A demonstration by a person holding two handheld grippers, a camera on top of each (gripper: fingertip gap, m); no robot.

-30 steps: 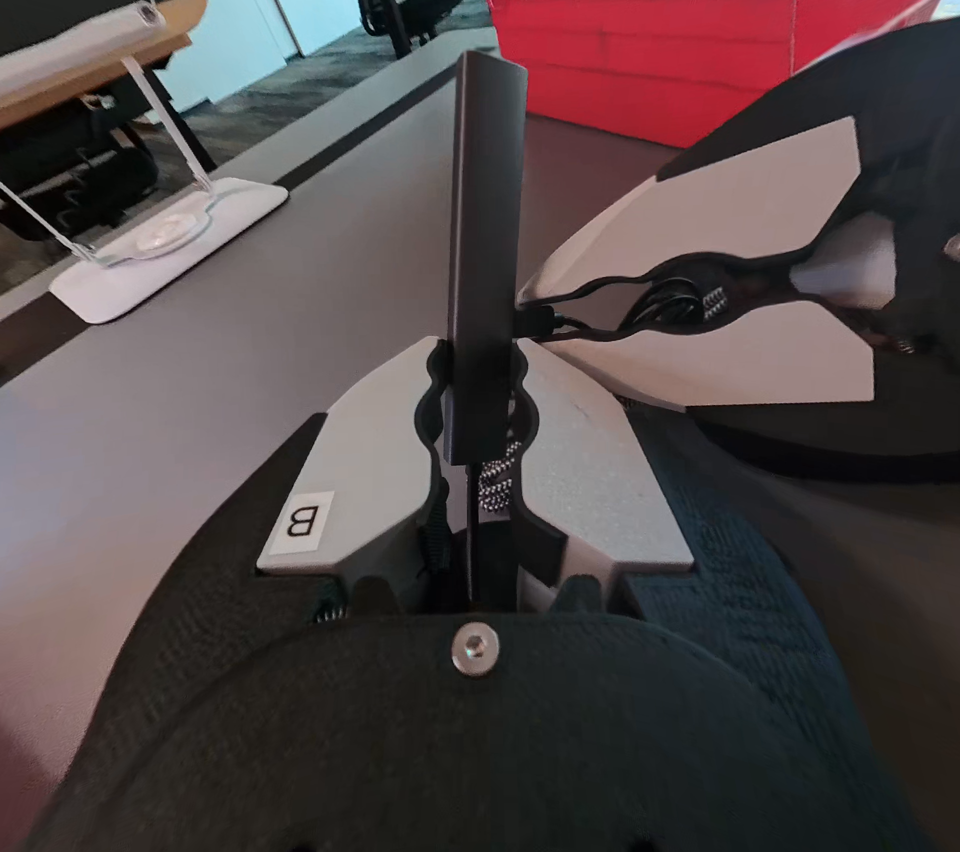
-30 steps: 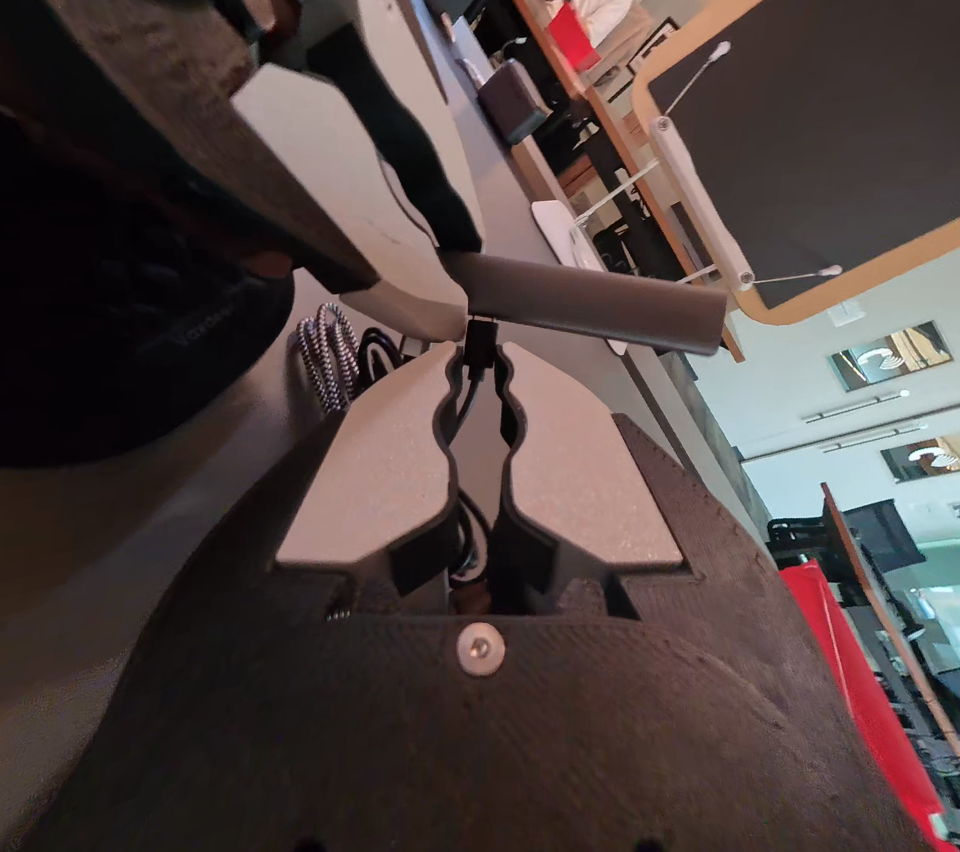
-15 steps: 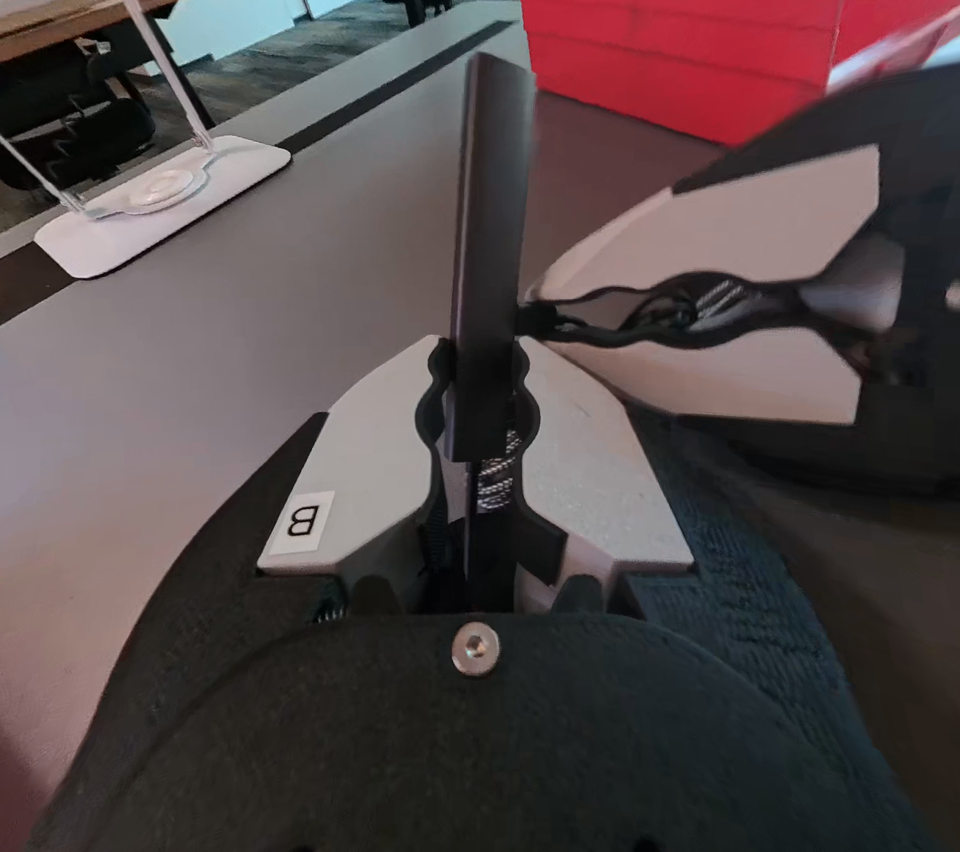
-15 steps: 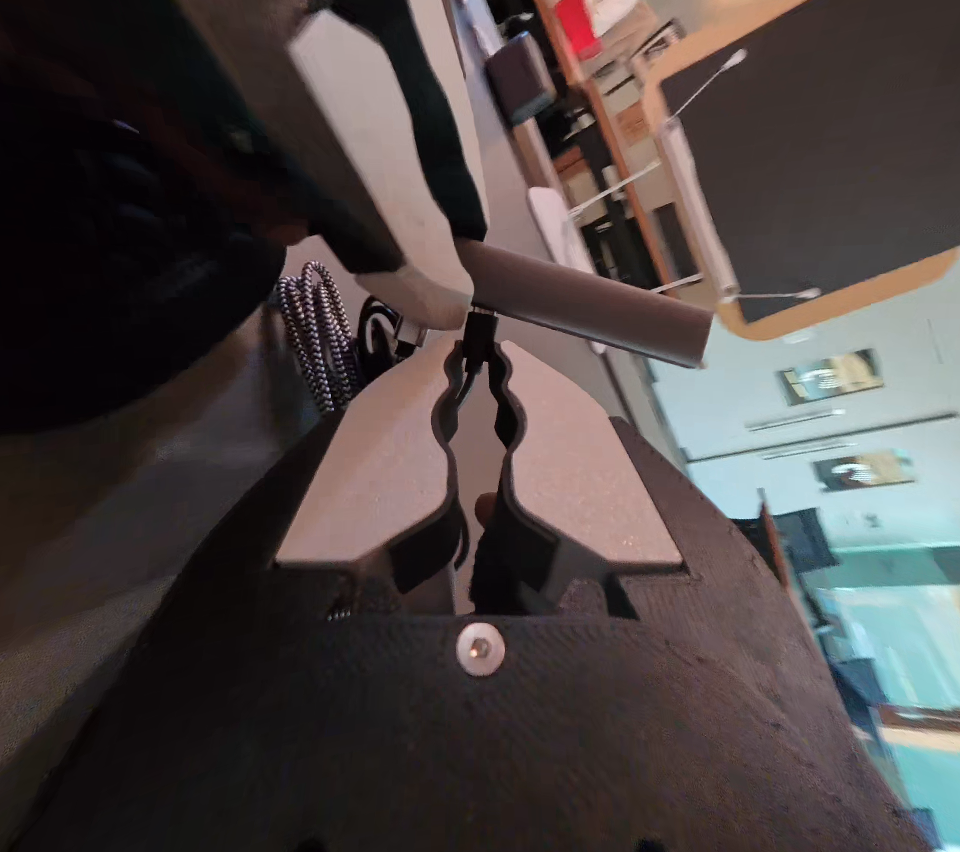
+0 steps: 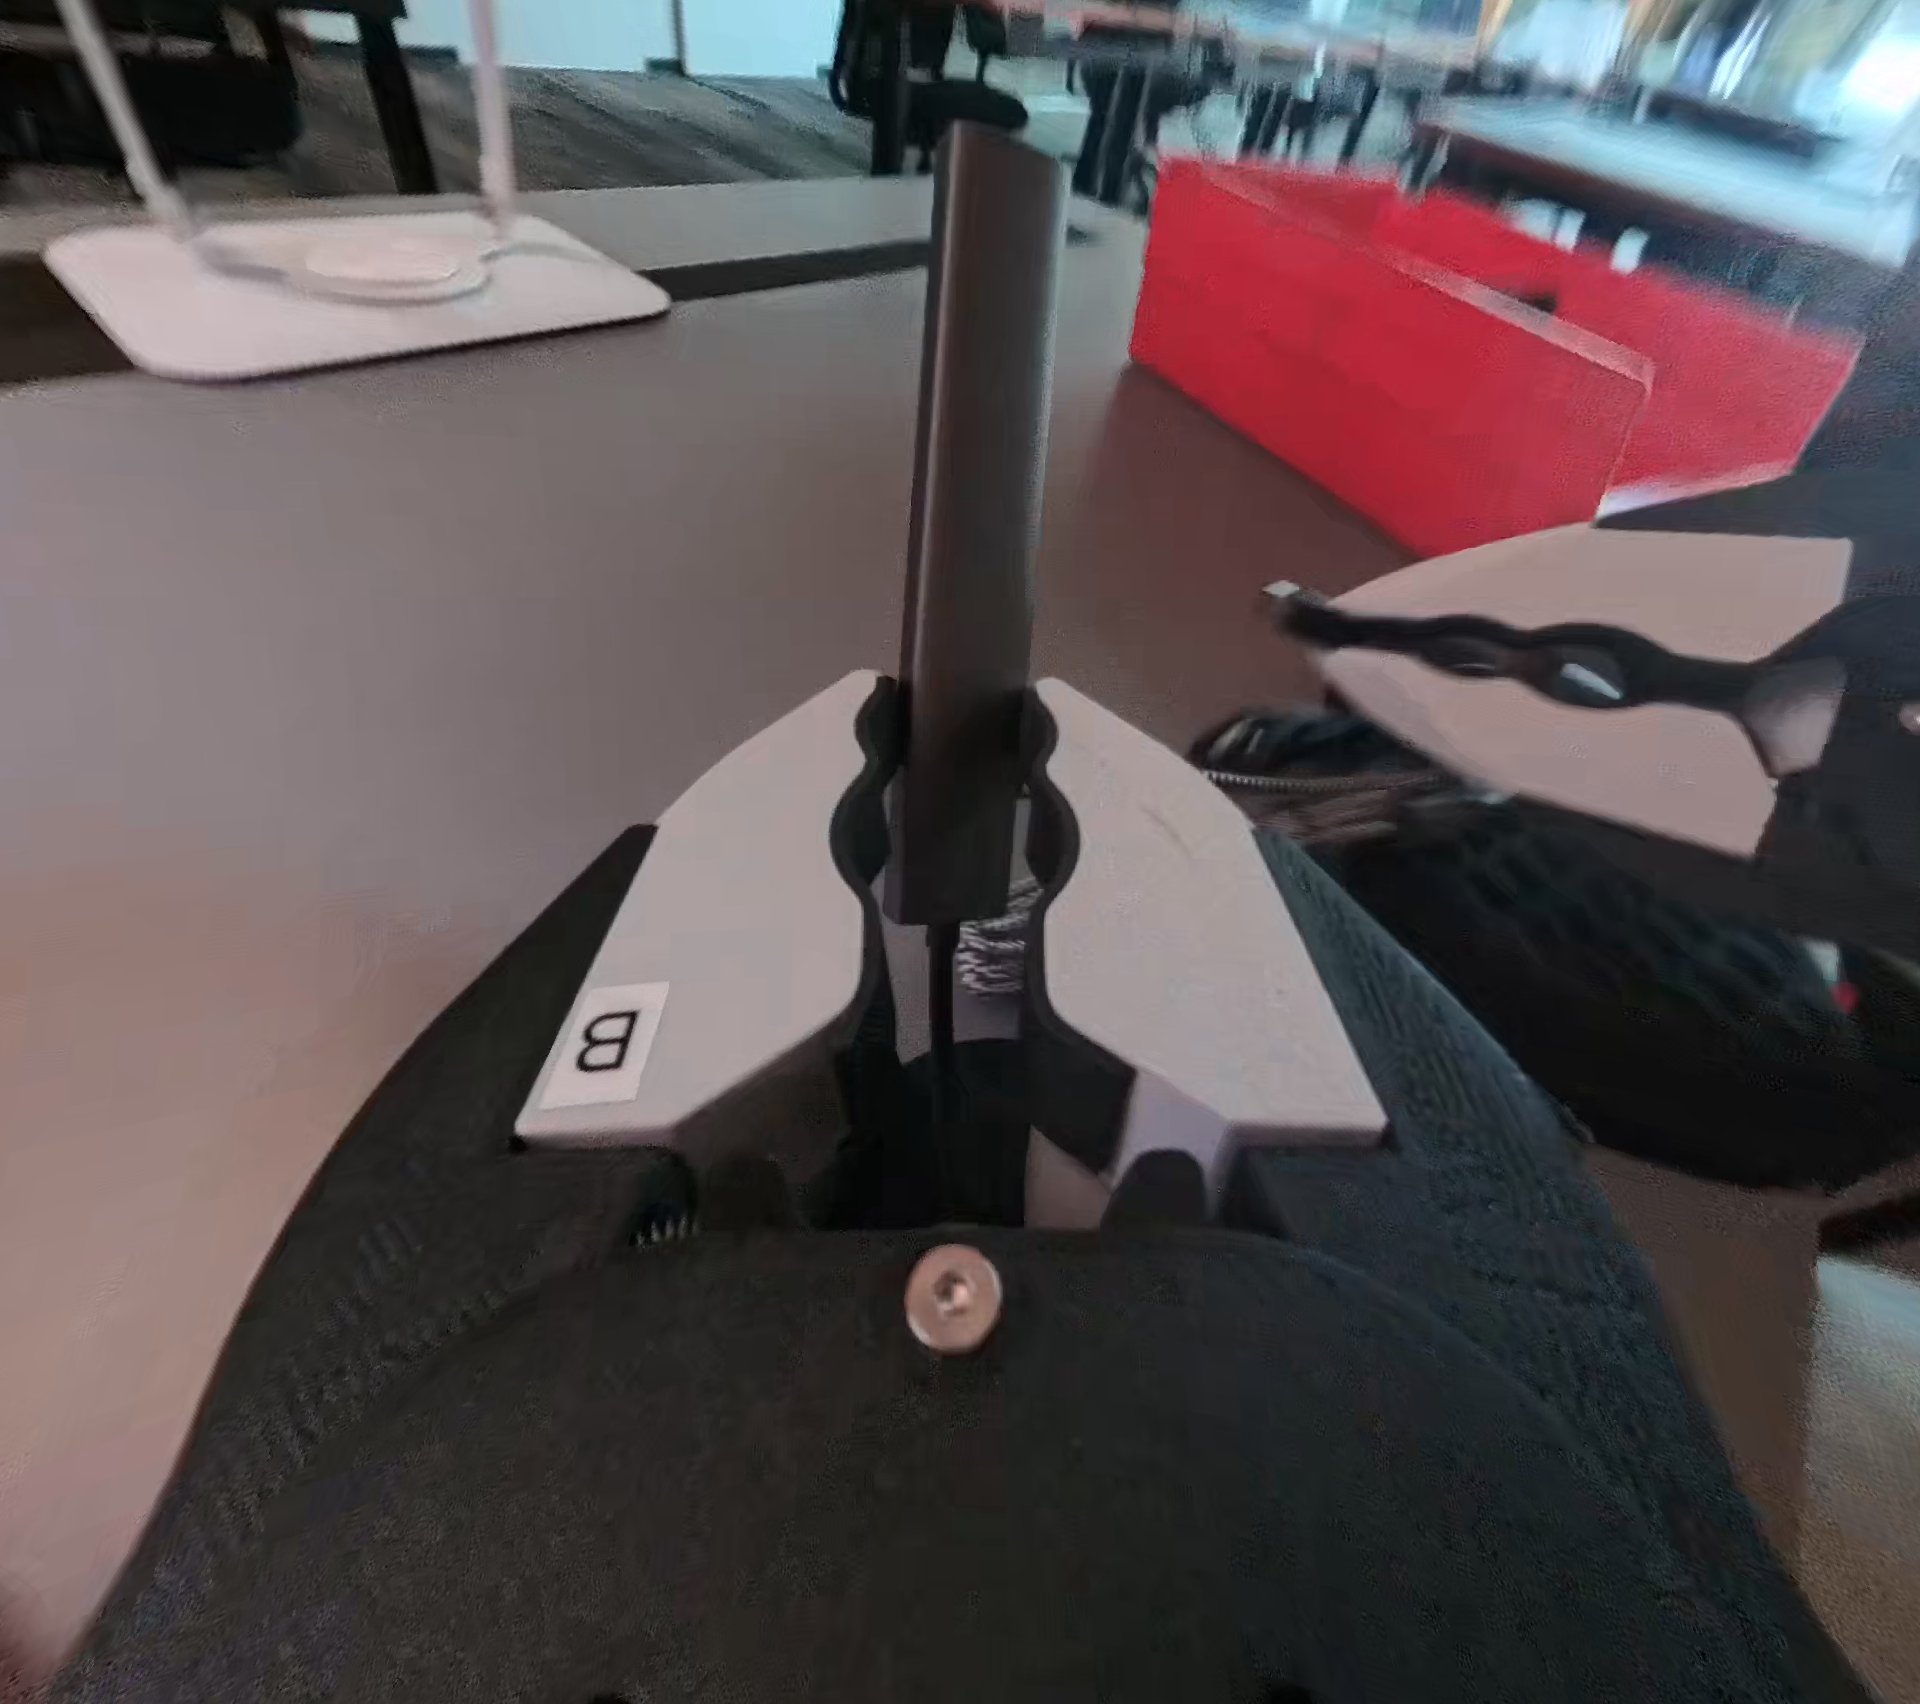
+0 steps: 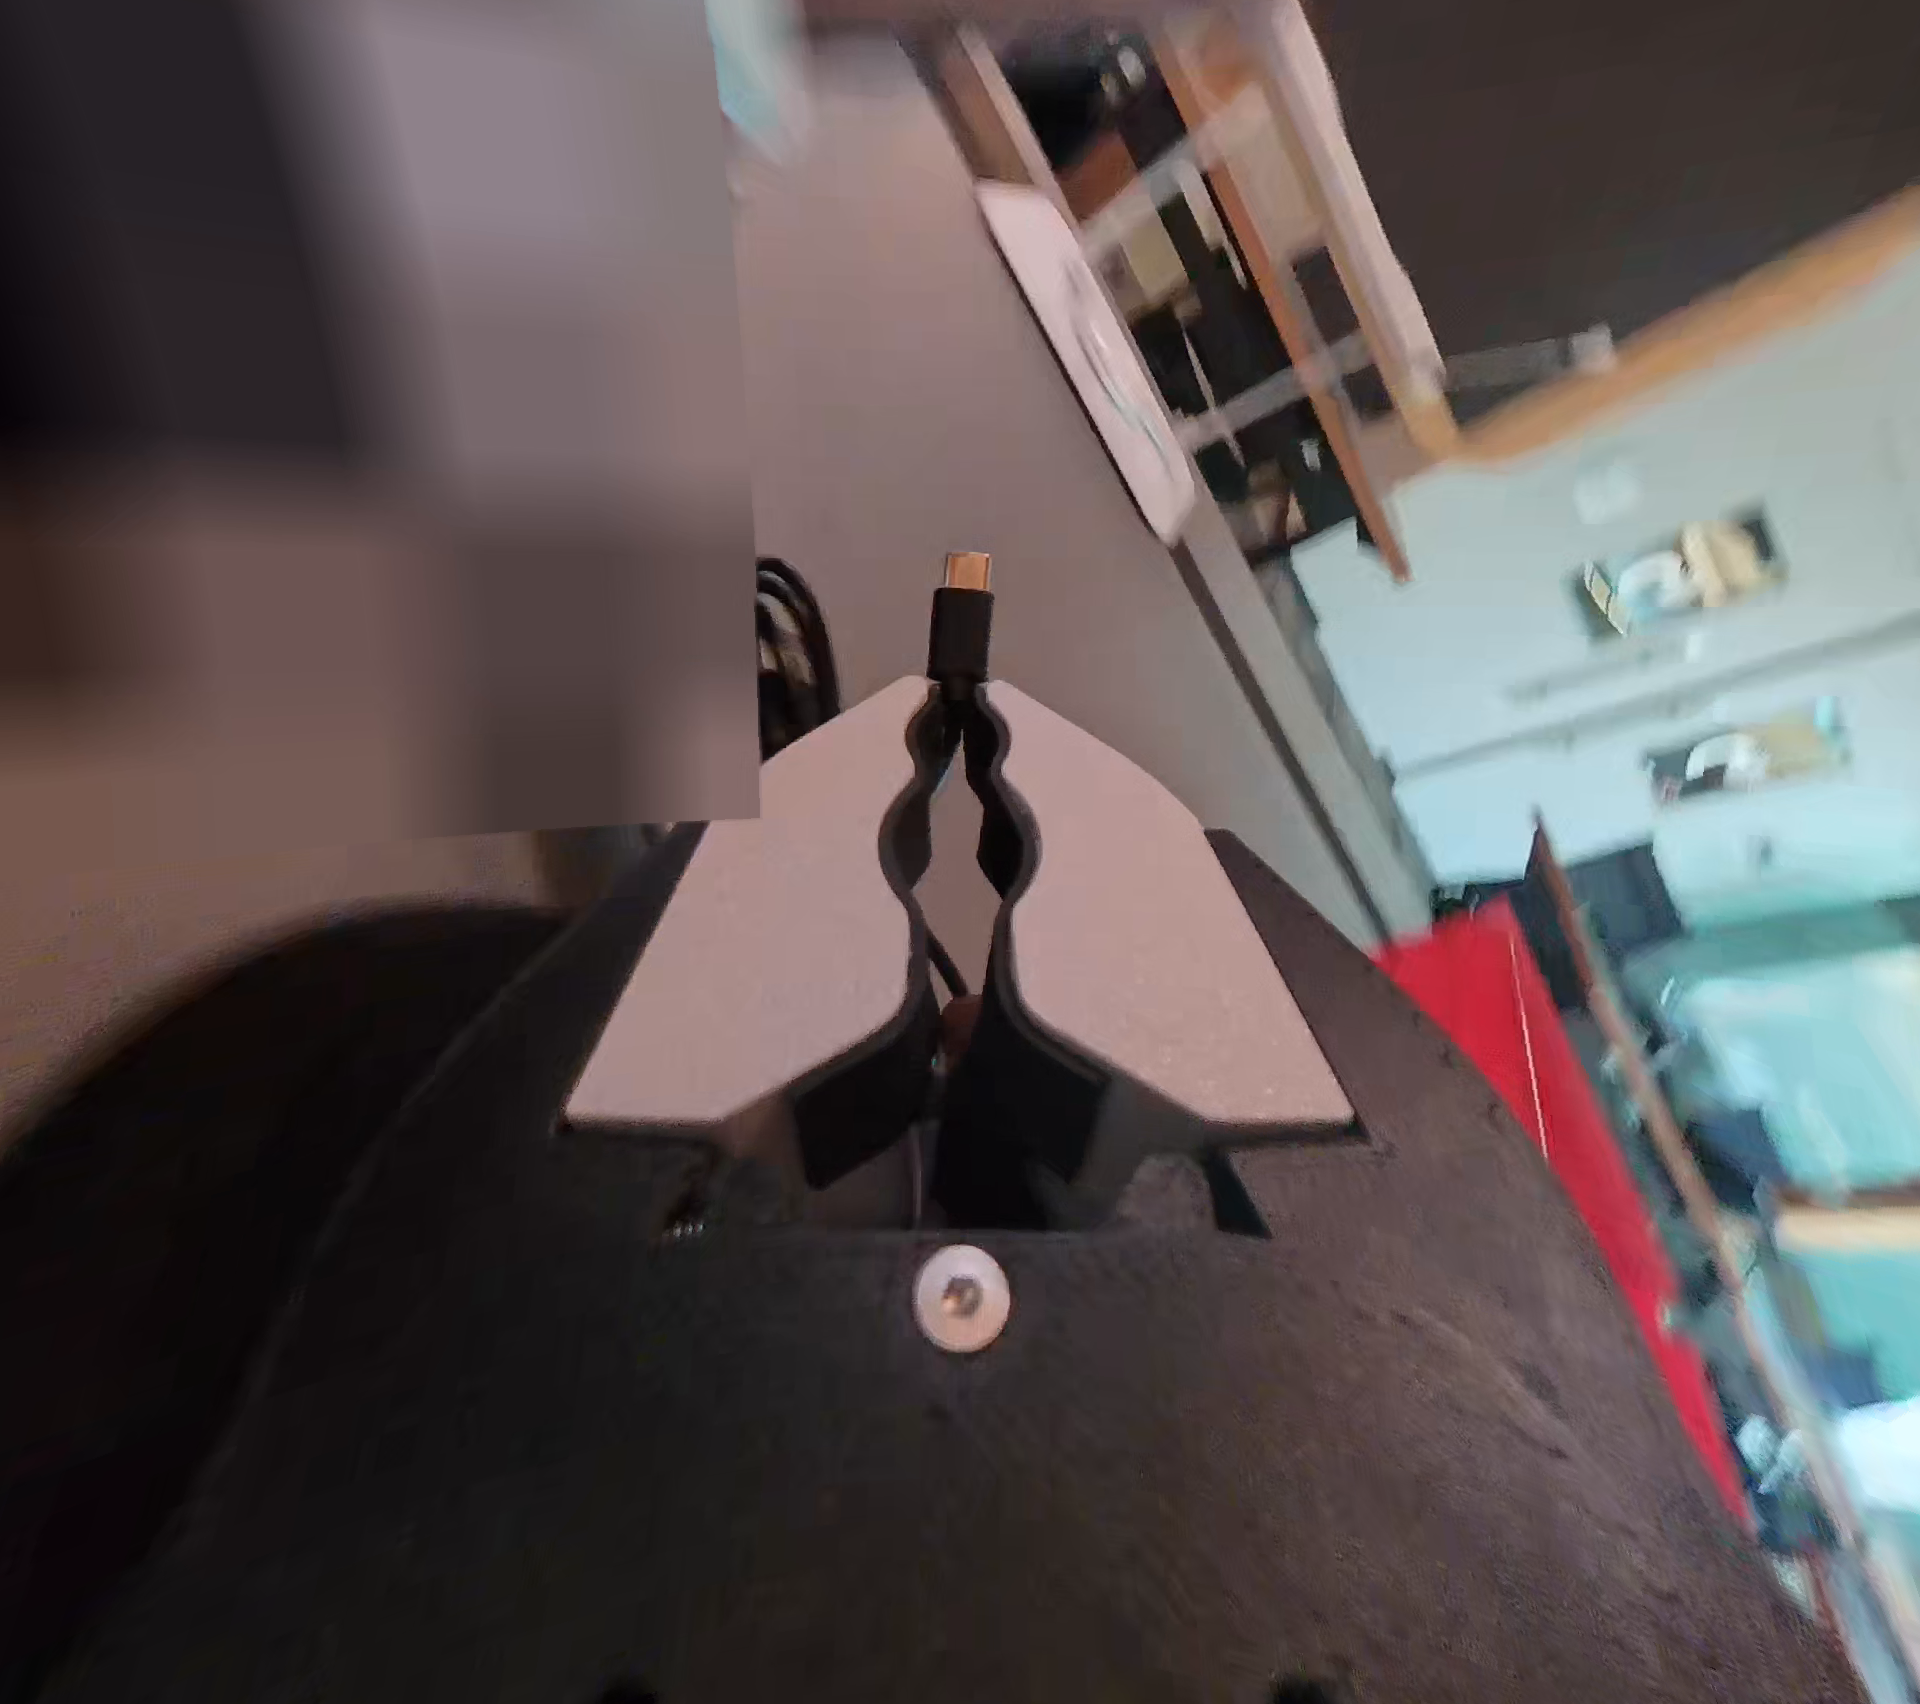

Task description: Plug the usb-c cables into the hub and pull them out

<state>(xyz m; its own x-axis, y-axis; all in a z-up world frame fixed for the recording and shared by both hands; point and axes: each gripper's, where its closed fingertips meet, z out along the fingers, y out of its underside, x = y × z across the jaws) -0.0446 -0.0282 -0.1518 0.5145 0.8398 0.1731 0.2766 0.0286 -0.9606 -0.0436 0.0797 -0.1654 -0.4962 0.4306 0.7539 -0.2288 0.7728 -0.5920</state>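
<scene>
My left gripper [image 5: 954,724] is shut on the dark grey hub [image 5: 982,449], a slim bar that points forward and up from its fingers. My right gripper [image 6: 951,698] is shut on a black usb-c cable [image 6: 961,626]; its metal plug sticks out free past the fingertips. In the left wrist view the right gripper [image 5: 1320,615] sits to the right of the hub, with the plug tip [image 5: 1286,592] clear of the hub's side. A braided cable [image 5: 992,953] shows behind the hub between my left fingers.
A red bin [image 5: 1455,366] stands at the back right of the dark table [image 5: 416,615]. A white stand base [image 5: 353,293] sits at the back left. Coiled black cables [image 5: 1309,750] lie on the table under the right gripper. Desks and chairs stand beyond.
The usb-c plug was seated in the hub's side and has come out. My right gripper has pulled away to the right with the cable. My left gripper keeps hold of the hub and has swung.
</scene>
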